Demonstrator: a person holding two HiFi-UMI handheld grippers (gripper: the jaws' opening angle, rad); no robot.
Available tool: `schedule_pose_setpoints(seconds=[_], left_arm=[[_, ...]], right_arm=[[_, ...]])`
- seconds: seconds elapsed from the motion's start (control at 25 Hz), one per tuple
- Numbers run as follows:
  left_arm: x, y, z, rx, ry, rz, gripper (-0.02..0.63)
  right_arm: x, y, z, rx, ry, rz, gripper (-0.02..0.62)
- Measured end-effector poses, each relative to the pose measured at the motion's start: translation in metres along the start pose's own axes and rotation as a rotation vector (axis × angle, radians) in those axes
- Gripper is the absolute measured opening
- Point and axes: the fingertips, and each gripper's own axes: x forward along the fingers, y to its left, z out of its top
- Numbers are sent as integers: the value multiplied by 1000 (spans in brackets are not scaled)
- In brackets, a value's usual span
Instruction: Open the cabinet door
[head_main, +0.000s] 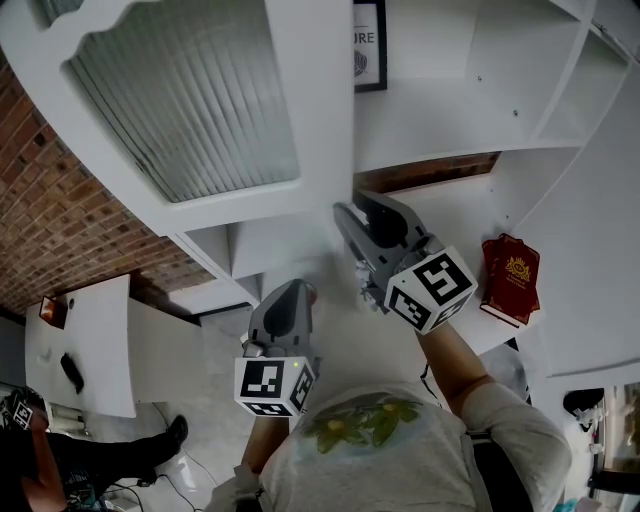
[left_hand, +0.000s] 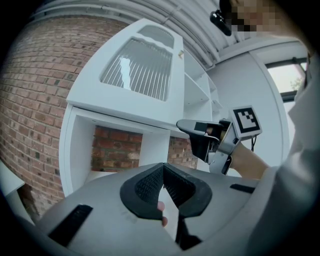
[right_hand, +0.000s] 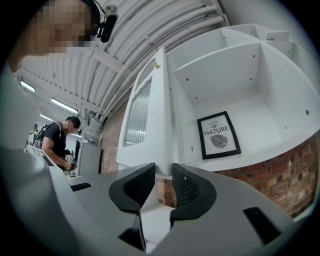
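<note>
The white cabinet door (head_main: 315, 110) with its ribbed glass panel (head_main: 190, 110) stands swung wide open from the shelf unit; it also shows as the door (left_hand: 145, 70) in the left gripper view. My right gripper (head_main: 352, 208) is at the door's lower free corner. In the right gripper view the door (right_hand: 162, 115) fills the gap between the tips of the right gripper (right_hand: 163, 170), the pads lying on both faces. My left gripper (head_main: 298, 290) hangs lower and nearer, apart from the door; in its own view the left gripper (left_hand: 163, 169) is shut on nothing.
Inside the open compartment leans a framed print (right_hand: 218, 135). A red book (head_main: 510, 278) lies on the white shelf at the right. Brick wall (head_main: 60, 210) runs along the left, with a white desk (head_main: 80, 345) below. A person (right_hand: 57, 142) stands far off.
</note>
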Motion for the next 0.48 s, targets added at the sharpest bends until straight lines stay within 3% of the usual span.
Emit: schedule_pose_setpoints(seconds=[0.48], left_arm=[[-2, -12, -3, 9, 11, -17, 9]], right_arm=[[-13, 14, 2, -45, 6, -3, 106]])
